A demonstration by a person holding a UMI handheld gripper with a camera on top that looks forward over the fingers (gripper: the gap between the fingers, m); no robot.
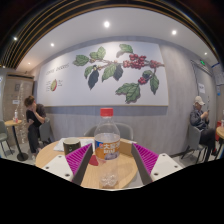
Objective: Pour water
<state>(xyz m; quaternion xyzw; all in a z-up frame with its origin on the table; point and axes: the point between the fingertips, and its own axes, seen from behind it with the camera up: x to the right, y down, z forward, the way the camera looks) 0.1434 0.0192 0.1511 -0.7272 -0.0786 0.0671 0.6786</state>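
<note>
I can't read the bottle [107, 135] label; its base is hidden low between the fingers [74, 158], contact unclear.

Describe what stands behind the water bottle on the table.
Behind the plastic water bottle, between the open gripper's fingers, a dark cup stands off to one side on the round wooden table. The bottle hides whatever lies directly behind it.

Café: coffee-plant mural [118, 72], small tables [14, 124], seated people [199, 118].
</note>
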